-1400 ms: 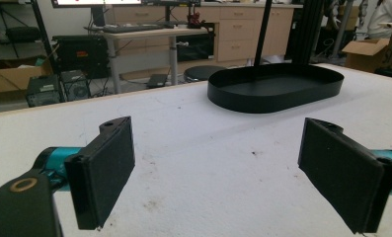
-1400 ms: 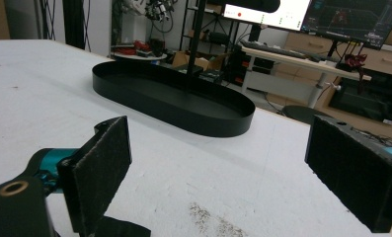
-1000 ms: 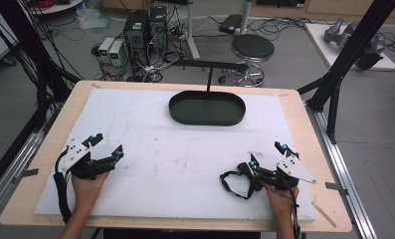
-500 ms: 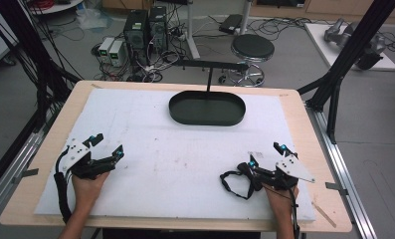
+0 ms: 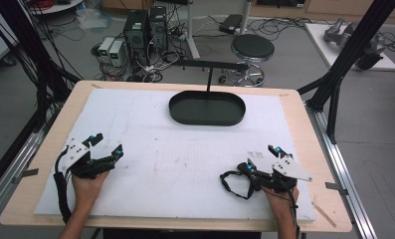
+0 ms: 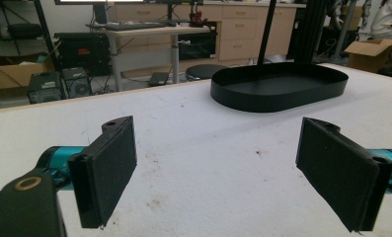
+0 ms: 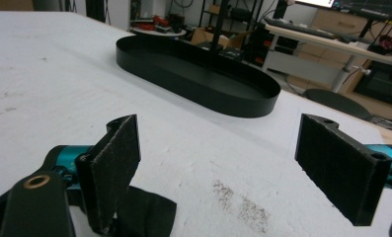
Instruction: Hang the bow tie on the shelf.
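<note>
Both gripper jaws gape near the white mat's [image 5: 185, 164] front edge.

Left tool [image 6: 218, 168]: both jaw bases run off the bottom and side edges in the left gripper view. Right tool [image 7: 215, 170]: same cropping in the right gripper view, and the black strap [image 7: 144, 210] under its left jaw is cut by the bottom edge. High view: forearms cropped at the bottom; tray [image 5: 207, 108] post top merges with a dark crossbar; floor clutter beyond the surface [image 5: 185, 149] too small to identify.
</note>
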A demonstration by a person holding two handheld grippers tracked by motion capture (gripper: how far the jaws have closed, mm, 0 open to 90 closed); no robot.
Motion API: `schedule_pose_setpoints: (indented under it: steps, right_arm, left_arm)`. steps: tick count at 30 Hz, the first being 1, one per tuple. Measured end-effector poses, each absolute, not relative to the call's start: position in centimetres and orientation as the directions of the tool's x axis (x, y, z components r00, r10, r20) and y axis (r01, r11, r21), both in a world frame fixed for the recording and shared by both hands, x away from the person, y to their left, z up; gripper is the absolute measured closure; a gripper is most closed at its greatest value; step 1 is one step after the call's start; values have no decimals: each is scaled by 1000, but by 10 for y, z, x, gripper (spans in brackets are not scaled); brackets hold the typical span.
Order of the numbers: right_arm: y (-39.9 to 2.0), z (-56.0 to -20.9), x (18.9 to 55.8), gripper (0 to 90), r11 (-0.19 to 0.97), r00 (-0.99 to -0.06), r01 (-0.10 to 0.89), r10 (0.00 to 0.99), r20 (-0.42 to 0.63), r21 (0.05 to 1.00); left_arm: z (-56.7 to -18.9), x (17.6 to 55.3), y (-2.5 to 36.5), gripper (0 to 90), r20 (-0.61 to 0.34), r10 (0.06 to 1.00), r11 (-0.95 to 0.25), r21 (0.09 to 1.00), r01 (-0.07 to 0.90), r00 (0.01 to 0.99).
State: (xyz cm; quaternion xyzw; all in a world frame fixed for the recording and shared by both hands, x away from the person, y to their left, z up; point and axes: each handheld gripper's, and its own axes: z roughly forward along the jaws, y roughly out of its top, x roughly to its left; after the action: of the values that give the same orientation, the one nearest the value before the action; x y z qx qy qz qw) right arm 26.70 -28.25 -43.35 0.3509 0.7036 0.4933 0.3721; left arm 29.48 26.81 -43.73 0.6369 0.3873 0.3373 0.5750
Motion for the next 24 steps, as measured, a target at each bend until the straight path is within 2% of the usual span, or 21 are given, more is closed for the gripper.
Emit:
schedule_pose_setpoints:
  steps: [3,4,15,24]
  right_arm:
    - [-282,-434,266,202,277,-502,150,849,-168,949]
    - [-281,-434,266,244,294,-520,164,837,-171,942]
    - [-275,-437,265,347,374,-588,234,790,-176,898]
    - [-279,-441,269,447,403,-646,333,756,-105,853]
  left_arm:
    - [-437,295,268,160,-17,882,-36,994,104,470]
    - [-437,295,268,161,-18,883,-36,994,105,470]
    - [-437,296,269,162,-20,884,-33,994,104,467]
    - [-438,296,269,164,-20,886,-28,995,98,464]
